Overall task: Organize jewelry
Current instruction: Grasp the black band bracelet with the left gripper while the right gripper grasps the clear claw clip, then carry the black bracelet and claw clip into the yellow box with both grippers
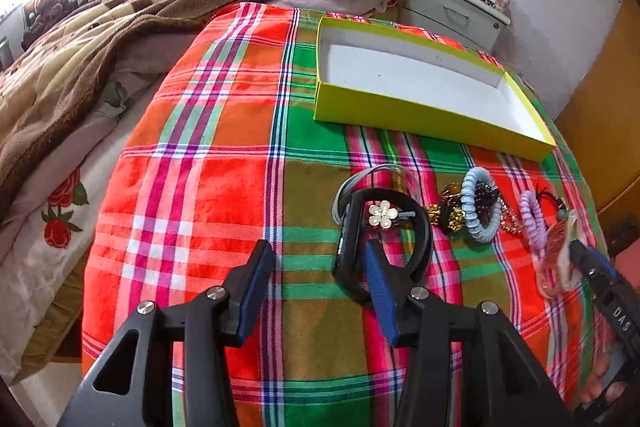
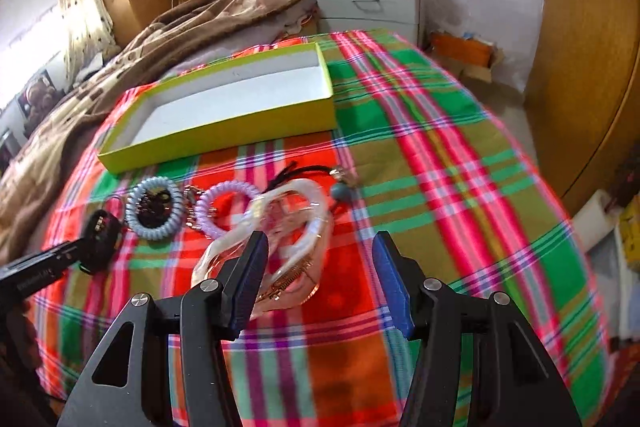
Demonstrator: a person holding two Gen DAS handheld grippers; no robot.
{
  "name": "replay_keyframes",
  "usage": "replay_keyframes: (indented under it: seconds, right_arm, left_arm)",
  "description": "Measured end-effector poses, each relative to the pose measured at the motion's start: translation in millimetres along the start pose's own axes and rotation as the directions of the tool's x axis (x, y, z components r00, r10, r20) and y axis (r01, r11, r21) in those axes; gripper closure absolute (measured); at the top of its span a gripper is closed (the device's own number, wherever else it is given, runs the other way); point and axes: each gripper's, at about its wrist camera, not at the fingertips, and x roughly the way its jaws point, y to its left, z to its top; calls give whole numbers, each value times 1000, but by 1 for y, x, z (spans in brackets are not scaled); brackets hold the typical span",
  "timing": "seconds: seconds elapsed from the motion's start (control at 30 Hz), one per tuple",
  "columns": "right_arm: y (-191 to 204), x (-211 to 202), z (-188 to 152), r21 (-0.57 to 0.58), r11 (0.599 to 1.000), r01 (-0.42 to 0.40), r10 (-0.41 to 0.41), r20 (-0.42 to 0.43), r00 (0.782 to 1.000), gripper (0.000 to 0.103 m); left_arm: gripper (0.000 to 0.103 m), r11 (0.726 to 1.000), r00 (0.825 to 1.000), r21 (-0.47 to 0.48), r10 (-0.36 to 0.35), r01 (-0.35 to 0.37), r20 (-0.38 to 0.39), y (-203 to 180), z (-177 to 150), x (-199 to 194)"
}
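**Hair pieces on the plaid cloth, box bare**

The clear hair claw [image 2: 276, 239] lies against the right gripper's [image 2: 320, 259] left finger, jaws spread wide, nothing held. Only the left wrist view shows the flower clip [image 1: 383, 214] inside the black band [image 1: 384, 243] — the left gripper [image 1: 320, 267] stands open, its right finger over that band. At 12 o'clock beyond the blue coil [image 2: 154, 213] and purple coil [image 2: 224, 207], the green box [image 2: 224, 131] holds nothing.

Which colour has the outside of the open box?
Yellow-green box, white inside; the left wrist view shows it best.
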Motion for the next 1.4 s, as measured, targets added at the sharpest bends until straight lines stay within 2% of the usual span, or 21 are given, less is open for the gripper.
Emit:
replay_keyframes:
  seconds: [0.13,0.37,0.43,0.47,0.53,0.7,0.77,0.87,0.93,1.0,1.03,1.4]
  right_arm:
    - [-4,-3,0,-42,998,43,-43,5,999,55]
    - [-9,-3,-3,-83,997,7,-9,-26,1000,55]
    - [-8,-2,-5,-105,994,7,-10,-32,999,57]
    - [-8,-1,-6,-108,994,9,-13,-33,999,60]
    - [-7,-1,-7,-106,994,6,-10,-31,999,78]
    - [-6,-1,-7,-103,995,-8,5,-26,1000,89]
    - [-6,-1,-6,-107,994,-7,5,-18,1000,90]
    - [-6,0,-6,-107,994,-15,13,-14,1000,91]
    - [-6,-1,-6,-106,994,-18,17,-12,1000,91]
    - [-6,-2,-5,-105,994,-20,19,-5,1000,91]
    - [-5,-2,-5,-105,994,-18,18,0,1000,91]
    - [-7,-11,2,-93,995,-26,29,38,999,91]
  left_arm:
    - [54,999,1000,34,16,-16,-6,-2,0,0]
    - [54,994,998,100,55,-52,-25,-7,1,2]
    - [54,995,998,87,51,-49,-29,-5,1,2]
    - [54,994,998,93,54,-51,-28,-5,1,3]
    - [54,993,997,100,71,-67,-37,-5,2,4]
    - [54,992,996,105,76,-72,-38,-5,2,4]
    - [57,992,997,108,72,-68,-35,-5,1,4]
    - [68,992,998,114,55,-51,-28,-8,1,3]
    - [80,993,999,112,37,-34,-28,-9,1,2]
    - [84,993,999,115,28,-25,-28,-11,1,2]
    - [89,993,999,113,20,-17,-29,-11,1,2]
    - [90,996,1000,89,0,2,-16,-9,5,-3]
